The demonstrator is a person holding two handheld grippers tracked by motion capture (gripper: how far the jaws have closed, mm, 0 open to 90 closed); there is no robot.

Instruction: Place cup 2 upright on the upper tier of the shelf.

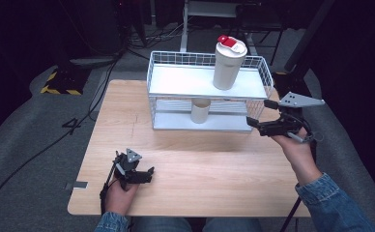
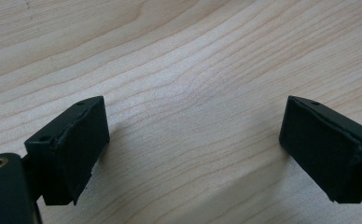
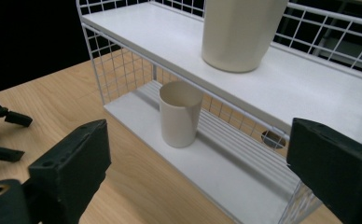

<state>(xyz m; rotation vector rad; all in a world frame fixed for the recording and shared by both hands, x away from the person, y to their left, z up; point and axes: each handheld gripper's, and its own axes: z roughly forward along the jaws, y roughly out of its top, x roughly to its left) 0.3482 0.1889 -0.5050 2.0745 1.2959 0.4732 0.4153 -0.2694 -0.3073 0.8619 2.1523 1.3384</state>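
Right claw point(image 1: 258, 124) near cup point(image 1: 200, 110) (jaws apart)

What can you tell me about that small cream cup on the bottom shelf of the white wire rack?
The small cream open-topped cup stands upright on the lower white shelf of the white wire rack. It is plain and smooth, perhaps plastic or paper, tapers slightly toward its base, and looks empty as far as its inside shows. Only the shelf touches it. It sits near the shelf's middle, below and a little left of the tall cream tumbler with a red-and-white lid on the upper shelf.

No legible text, labels, brands or numbers on anything in view.
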